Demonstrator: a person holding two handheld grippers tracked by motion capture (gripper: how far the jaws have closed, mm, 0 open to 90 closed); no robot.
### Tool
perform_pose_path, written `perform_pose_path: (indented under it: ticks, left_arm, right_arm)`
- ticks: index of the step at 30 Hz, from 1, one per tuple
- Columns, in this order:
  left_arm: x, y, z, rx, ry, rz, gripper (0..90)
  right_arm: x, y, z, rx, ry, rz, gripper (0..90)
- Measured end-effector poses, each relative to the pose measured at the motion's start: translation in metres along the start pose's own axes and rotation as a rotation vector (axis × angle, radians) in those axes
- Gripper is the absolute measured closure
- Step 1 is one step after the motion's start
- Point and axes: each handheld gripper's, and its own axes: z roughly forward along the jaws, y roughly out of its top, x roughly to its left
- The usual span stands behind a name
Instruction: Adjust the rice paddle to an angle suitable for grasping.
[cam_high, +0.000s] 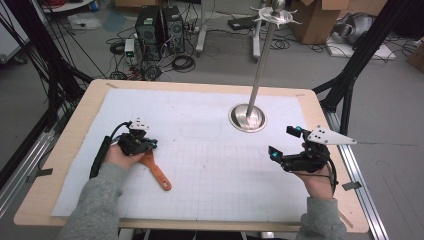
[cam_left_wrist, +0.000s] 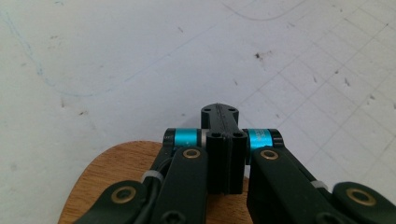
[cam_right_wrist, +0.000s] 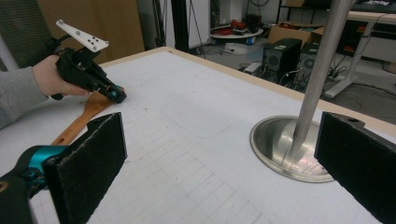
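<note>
An orange-brown wooden spatula (cam_high: 159, 175) lies flat on the white gridded mat, handle toward the near edge. My left gripper (cam_high: 151, 145) rests low over its blade with both jaws pressed together and nothing between them. In the left gripper view the shut gripper (cam_left_wrist: 219, 113) reaches past the blade's rounded edge (cam_left_wrist: 121, 163). The right gripper view has that gripper (cam_right_wrist: 119, 97) beside the spatula (cam_right_wrist: 79, 123). My right gripper (cam_high: 283, 141) hovers at the right of the mat, wide open and empty. Its pads (cam_right_wrist: 93, 158) frame the base of a metal stand (cam_right_wrist: 280, 144).
A steel pole on a round base (cam_high: 247, 118) stands at the mat's far right, topped by a hooked disc (cam_high: 276, 15). The mat (cam_high: 210, 165) covers a wooden table (cam_high: 85, 115). Computer towers (cam_high: 160, 30), cables and boxes sit on the floor beyond.
</note>
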Motion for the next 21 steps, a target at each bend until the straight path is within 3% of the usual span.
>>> perform_pose_path:
  ticks: [6,21]
  left_arm:
    - [0.001,-0.009,-0.011,0.015,0.008,0.015,89.5]
    - [-0.002,-0.034,-0.035,0.005,-0.018,0.000,89.5]
  right_arm:
    - [0.001,0.000,0.003,0.014,0.000,-0.005,0.9]
    - [0.003,-0.002,0.014,0.041,0.016,-0.010,0.9]
